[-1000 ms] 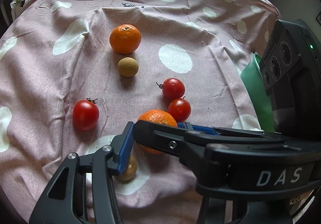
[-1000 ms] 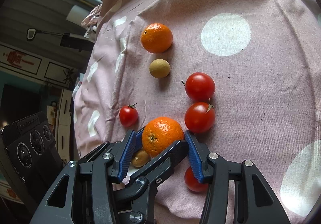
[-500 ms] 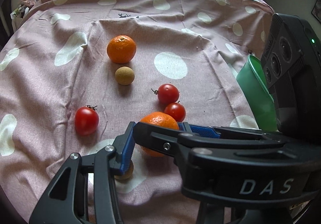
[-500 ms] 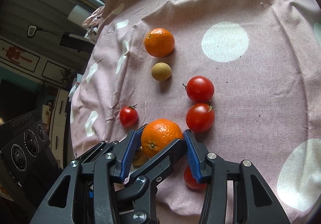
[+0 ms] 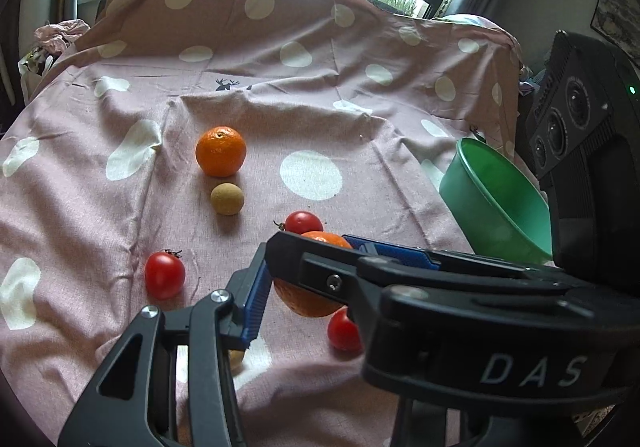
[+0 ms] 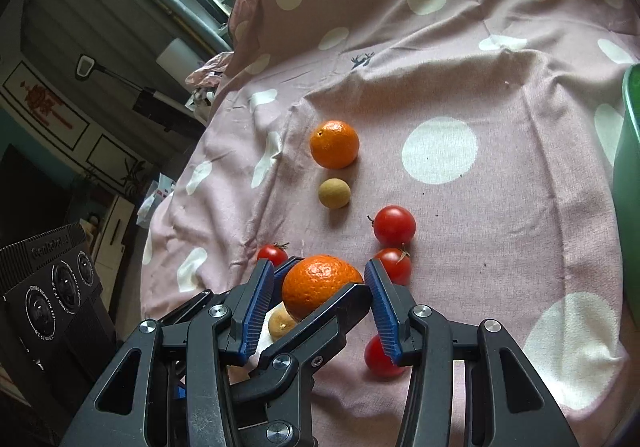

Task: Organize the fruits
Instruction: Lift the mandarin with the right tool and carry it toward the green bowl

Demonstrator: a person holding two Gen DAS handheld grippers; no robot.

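Mandarin [image 6: 320, 285] sits between the right gripper [image 6: 318, 303] fingers, lifted off the tablecloth [image 6: 500, 215] near its front edge; pad contact unclear, grasp uncertain. Left gripper [image 5: 304, 279]: closure cannot tell. Risk: round skin slipping out, dropping onto cherry tomatoes [image 6: 394, 225] before the green bowl [image 5: 492, 199].

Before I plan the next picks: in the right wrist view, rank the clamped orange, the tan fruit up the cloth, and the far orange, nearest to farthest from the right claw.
1. Clamped orange: between the right claw's fingers, raised.
2. Tan fruit: mid-cloth, straight ahead.
3. Far orange: just beyond the tan fruit.
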